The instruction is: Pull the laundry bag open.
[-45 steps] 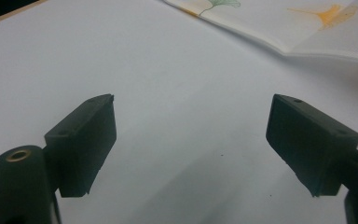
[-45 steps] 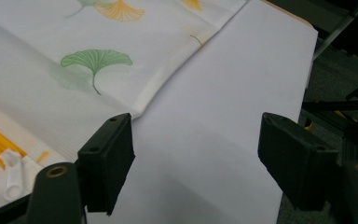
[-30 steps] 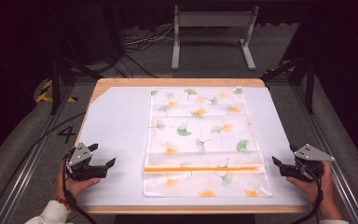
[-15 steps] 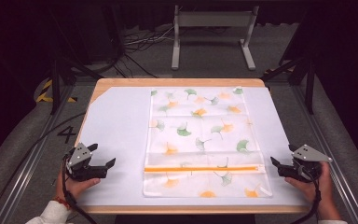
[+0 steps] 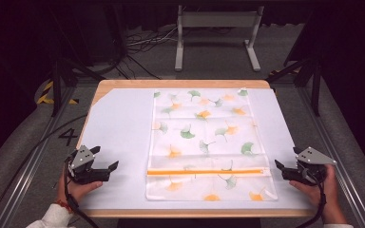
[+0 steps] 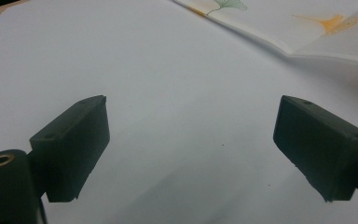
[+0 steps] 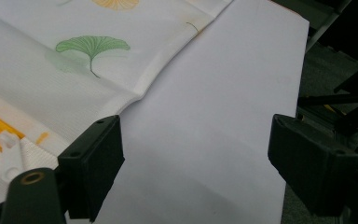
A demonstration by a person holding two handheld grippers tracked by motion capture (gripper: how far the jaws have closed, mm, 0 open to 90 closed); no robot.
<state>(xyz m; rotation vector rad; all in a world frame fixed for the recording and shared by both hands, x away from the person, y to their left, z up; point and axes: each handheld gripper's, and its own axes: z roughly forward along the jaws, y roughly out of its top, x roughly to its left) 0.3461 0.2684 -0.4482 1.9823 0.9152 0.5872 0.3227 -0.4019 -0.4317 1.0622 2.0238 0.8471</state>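
I've got the leaf-print bag [image 5: 209,142] lying flat in the middle of the desk [image 5: 180,84], on the white sheet [image 5: 119,137], with its orange zip strip [image 5: 208,172] running across near my side. My left claw [image 5: 105,167] sits low at the near left, jaws spread wide and holding nothing; in the left gripper view [image 6: 191,140] there is bare white sheet between them and the bag's left edge [image 6: 279,46] lies well ahead, so plenty of free room on that side. My right claw [image 5: 281,168] is at the near right, also released and empty. It's much tighter there: in the right gripper view [image 7: 196,158] the bag's right edge [image 7: 140,93] and the white zip pull [image 7: 9,144] lie just beside one jaw, while the sheet's outer edge and the dark floor are close by the other. Against half a second ago, the right claw has crept a touch toward the bag; the left one and the bag sit as before.
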